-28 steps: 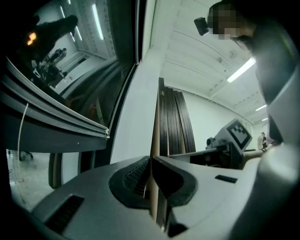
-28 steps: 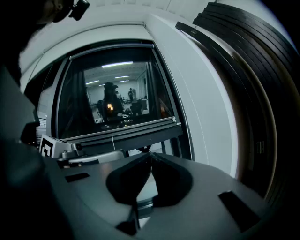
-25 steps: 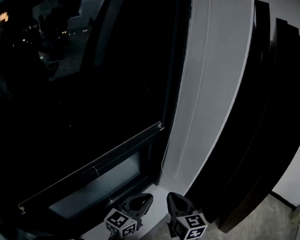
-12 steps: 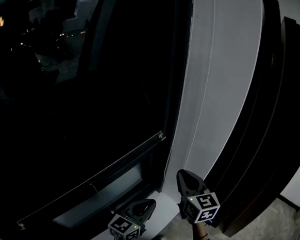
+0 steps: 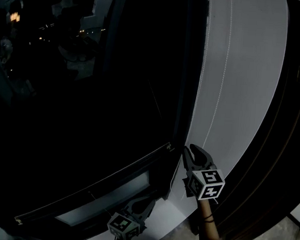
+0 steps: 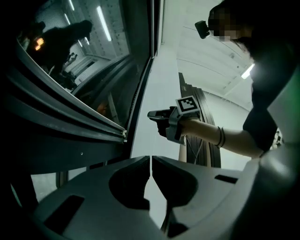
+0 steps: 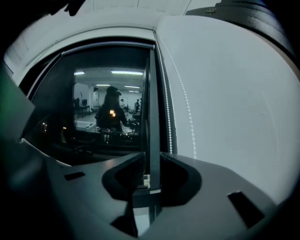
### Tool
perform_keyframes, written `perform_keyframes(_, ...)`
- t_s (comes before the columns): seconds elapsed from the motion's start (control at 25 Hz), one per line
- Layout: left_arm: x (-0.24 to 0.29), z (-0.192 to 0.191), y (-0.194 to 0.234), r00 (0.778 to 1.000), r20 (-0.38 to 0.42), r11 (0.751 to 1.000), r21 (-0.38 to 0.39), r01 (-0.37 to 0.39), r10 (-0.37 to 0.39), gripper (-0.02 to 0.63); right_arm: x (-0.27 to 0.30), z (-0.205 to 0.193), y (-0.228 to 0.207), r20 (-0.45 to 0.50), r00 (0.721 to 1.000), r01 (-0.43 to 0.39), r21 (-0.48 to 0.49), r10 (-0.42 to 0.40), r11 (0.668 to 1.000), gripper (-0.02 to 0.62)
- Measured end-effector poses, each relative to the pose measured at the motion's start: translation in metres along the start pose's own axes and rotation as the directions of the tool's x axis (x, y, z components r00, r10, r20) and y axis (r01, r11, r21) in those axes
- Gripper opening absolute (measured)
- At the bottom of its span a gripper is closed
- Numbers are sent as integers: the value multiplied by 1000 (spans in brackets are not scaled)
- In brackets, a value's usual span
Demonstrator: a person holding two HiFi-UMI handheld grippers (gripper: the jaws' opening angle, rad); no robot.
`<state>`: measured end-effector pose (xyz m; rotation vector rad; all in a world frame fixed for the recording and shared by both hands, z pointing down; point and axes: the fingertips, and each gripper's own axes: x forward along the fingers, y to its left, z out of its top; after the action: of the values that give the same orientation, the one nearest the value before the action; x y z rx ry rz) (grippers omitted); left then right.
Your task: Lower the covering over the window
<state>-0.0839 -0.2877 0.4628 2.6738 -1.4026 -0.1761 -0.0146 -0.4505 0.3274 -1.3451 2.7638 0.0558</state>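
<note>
Left gripper (image 5: 145, 204) sits low, jaws pressed together. Right gripper (image 5: 196, 152) is up higher on a bare forearm (image 5: 210, 228). Its jaws have just been opening, empty gap between them.

Black tongs (image 5: 195, 151), black-and-white marker cube (image 5: 210, 183).

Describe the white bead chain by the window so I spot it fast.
Right of the large dark window pane runs a pale wall strip. Down it hangs the white beaded chain, two dotted strands, the only marks on that surface.
</note>
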Motion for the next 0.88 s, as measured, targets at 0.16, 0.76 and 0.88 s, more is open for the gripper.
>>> perform_keyframes(0.16, 13, 2, 5, 1000, 4, 1000, -6, -26, 26, 2, 30, 8, -22, -1, 999, 51, -31, -51, 998, 83)
perform_keyframes(0.76, 27, 6, 20, 998, -1, 998, -4, -58, 58, 2, 60, 4, -47, 7, 998, 68, 20, -68, 997, 14)
perform_keyframes(0.88, 34, 17, 23, 1000, 7, 1000, -8, -16, 16, 2, 52, -7, -39, -20, 997, 69, -90, -72, 994, 14)
